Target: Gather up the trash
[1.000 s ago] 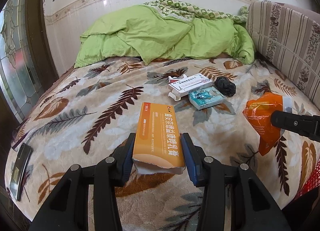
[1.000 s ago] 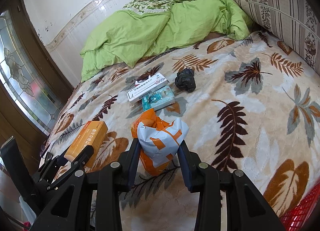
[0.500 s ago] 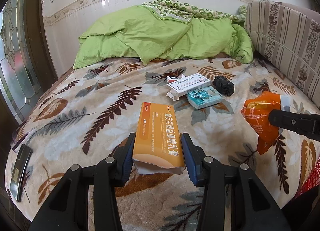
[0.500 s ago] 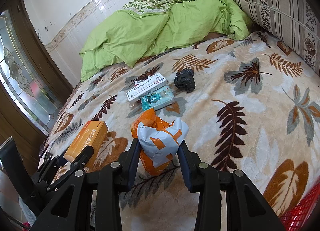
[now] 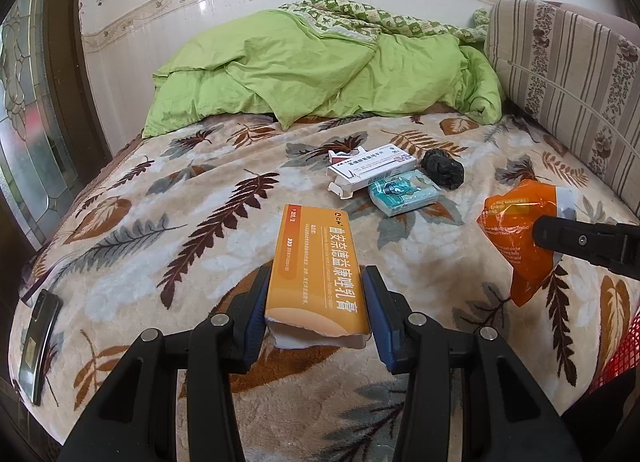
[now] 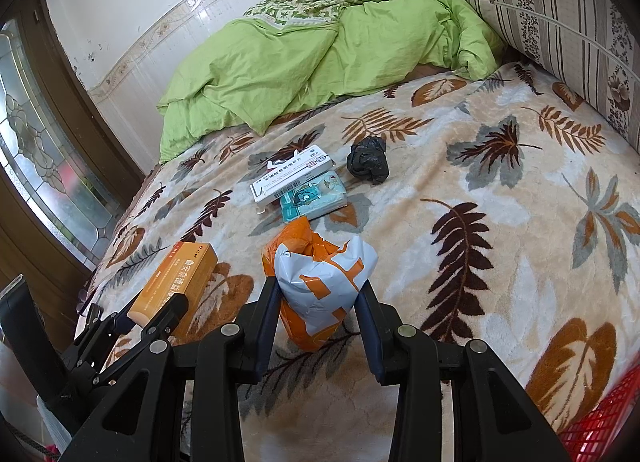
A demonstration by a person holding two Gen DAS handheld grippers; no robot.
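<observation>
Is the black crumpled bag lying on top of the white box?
No, the black bag lies on the blanket beside the white box, apart from it.

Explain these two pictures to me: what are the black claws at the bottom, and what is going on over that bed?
No robot: a person holds a two-finger clamp in each hand, and each carries a wide-angle camera looking along its fingers. The left gripper is shut on an orange box; the right gripper is shut on a crumpled orange and white wrapper. On the leaf-print blanket lie a white box, a teal tissue pack touching it, and a black wad apart. A green quilt is bunched behind. A red basket shows at the corner.
</observation>
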